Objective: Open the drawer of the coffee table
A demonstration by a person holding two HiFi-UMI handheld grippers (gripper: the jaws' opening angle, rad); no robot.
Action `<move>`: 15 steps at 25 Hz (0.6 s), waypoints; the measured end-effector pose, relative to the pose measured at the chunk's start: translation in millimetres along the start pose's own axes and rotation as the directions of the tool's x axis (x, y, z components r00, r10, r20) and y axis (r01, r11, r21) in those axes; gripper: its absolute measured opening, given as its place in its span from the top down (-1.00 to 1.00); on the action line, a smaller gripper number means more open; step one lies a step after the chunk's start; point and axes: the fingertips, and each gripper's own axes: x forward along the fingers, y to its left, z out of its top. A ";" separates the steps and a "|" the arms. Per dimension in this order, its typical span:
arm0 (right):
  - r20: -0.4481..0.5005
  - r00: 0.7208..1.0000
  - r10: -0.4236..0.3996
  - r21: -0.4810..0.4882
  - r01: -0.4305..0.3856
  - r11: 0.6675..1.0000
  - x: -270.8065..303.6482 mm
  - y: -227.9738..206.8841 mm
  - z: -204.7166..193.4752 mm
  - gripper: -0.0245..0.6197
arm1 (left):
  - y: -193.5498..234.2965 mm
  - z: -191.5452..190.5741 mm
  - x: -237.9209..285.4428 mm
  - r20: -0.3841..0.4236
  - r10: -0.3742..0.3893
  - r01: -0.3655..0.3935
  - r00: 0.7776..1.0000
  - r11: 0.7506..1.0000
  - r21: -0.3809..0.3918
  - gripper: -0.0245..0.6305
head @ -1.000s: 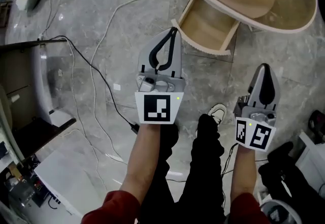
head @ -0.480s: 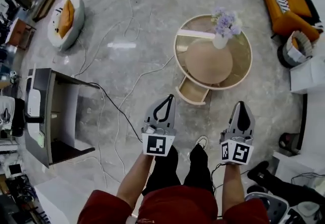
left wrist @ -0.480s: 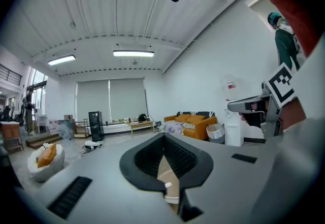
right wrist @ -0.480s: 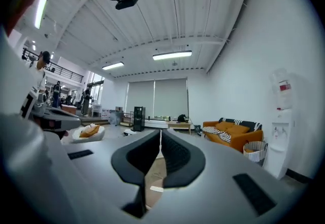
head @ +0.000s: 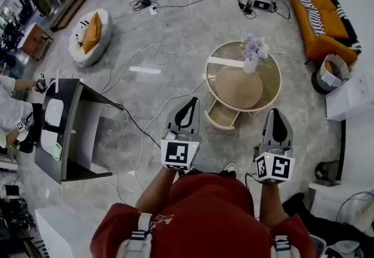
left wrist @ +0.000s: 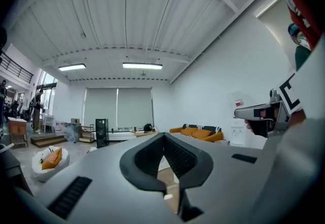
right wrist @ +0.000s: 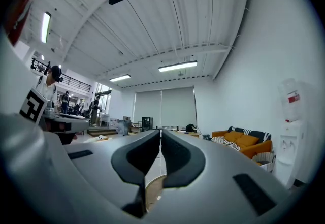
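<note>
The round wooden coffee table (head: 270, 88) stands on the grey floor ahead of me, with a white vase of purple flowers (head: 252, 55) on top. Its curved drawer (head: 222, 115) is pulled out toward me and looks empty. In the head view my left gripper (head: 192, 101) is held level, high above the floor, left of the drawer, shut with nothing in it. My right gripper (head: 276, 112) is held level to the drawer's right, jaws together and empty. Both gripper views look across the room, with the left gripper (left wrist: 163, 135) and the right gripper (right wrist: 160, 131) each showing closed tips.
Cables (head: 146, 58) trail over the floor. A dark open cabinet (head: 64, 128) stands at left with a person's arm (head: 11, 112) beside it. A white cushion with an orange pillow (head: 90, 31) lies at far left, an orange sofa (head: 318, 11) at far right, and a white box (head: 350, 96) nearer.
Both grippers have risen far above the floor and the head view has pulled back from the drawer to the whole room. The drawer stays pulled out. Both grippers stay shut.
</note>
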 end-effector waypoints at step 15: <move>-0.005 0.998 -0.057 -0.049 0.056 0.997 16.0 -28.5 7.0 0.85 | 30.4 11.8 13.8 0.044 0.060 -0.063 0.997 0.997 0.052 0.88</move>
